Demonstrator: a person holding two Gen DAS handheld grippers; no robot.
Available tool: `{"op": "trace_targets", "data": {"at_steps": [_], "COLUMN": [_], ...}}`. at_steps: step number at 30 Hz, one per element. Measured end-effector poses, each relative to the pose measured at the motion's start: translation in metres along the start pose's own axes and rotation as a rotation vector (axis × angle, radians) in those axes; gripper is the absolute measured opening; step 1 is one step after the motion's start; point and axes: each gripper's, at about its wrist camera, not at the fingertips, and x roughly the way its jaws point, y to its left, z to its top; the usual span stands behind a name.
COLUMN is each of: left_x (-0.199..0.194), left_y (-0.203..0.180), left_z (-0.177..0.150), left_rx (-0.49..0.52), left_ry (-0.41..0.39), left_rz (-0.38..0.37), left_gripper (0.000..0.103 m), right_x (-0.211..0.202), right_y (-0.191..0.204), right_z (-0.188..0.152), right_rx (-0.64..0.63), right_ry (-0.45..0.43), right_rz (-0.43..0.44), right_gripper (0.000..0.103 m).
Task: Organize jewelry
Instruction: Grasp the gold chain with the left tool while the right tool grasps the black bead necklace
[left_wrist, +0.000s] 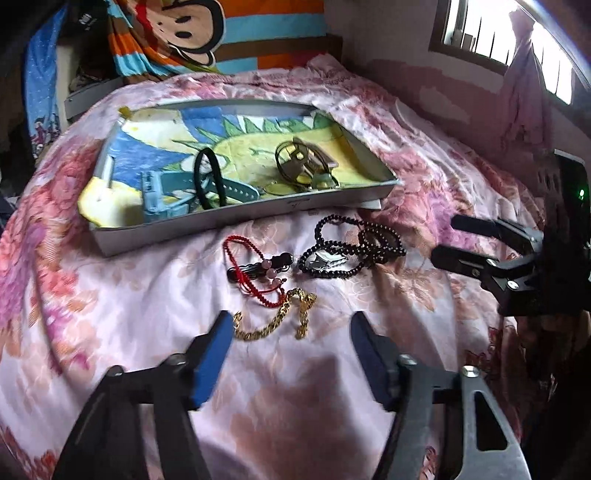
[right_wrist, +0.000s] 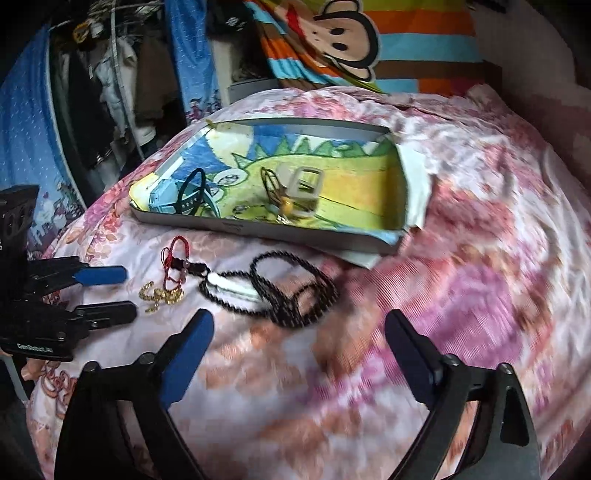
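My left gripper (left_wrist: 291, 328) hangs with jaws spread wide and empty, the gold chain (left_wrist: 275, 321) lying on the bedspread (left_wrist: 110, 306) just beyond its tips. The right gripper (right_wrist: 299, 332) is likewise released, near the black bead necklace (right_wrist: 291, 295). The tray (left_wrist: 236, 221) sits just behind the loose pieces and already holds a few.

My worry is the tangle: the red cord bracelet (left_wrist: 255, 273) overlaps the chain's end and touches a dark clip (left_wrist: 258, 267), so pinching the chain could drag both along. The soft, wrinkled bedspread (no firm backing) may bunch between the jaws, and thin links could slip out.
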Motion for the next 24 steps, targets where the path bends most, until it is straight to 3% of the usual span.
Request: {"op": "trace_targets", "data": {"at_steps": [6, 10, 11, 13, 17, 20, 24], "left_x": [0.017, 0.022, 0.022, 0.021, 0.020, 0.019, 0.016], "left_y": [-0.004, -0.009, -0.010, -0.009, -0.002, 0.001, 0.005], "left_z": [0.006, 0.005, 0.004, 0.004, 0.005, 0.003, 0.003], "left_rx": [0.036, 0.069, 0.071, 0.063, 0.033, 0.015, -0.016], "left_ry": [0.042, 0.058, 0.058, 0.055, 0.055, 0.056, 0.054], "left_rz": [-0.022, -0.021, -0.016, -0.012, -0.021, -0.020, -0.040], "left_gripper": [0.028, 0.013, 0.012, 0.012, 0.007, 0.006, 0.006], "right_x": [0.032, 0.047, 0.048, 0.049, 0.051, 0.046, 0.038], "right_y": [0.003, 0.003, 0.005, 0.007, 0.011, 0.015, 0.018], "right_z": [0.006, 0.001, 0.000, -0.002, -0.004, -0.007, -0.006], "right_rx": [-0.026, -0.022, -0.029, -0.038, -0.054, -0.055, -0.055], "right_ry": [0.080, 0.135, 0.139, 0.142, 0.151, 0.161, 0.153], "right_rz": [0.014, 0.010, 0.002, -0.021, -0.025, -0.012, -0.006], "right_gripper": [0.062, 0.055, 0.050, 0.030, 0.014, 0.005, 0.005]}}
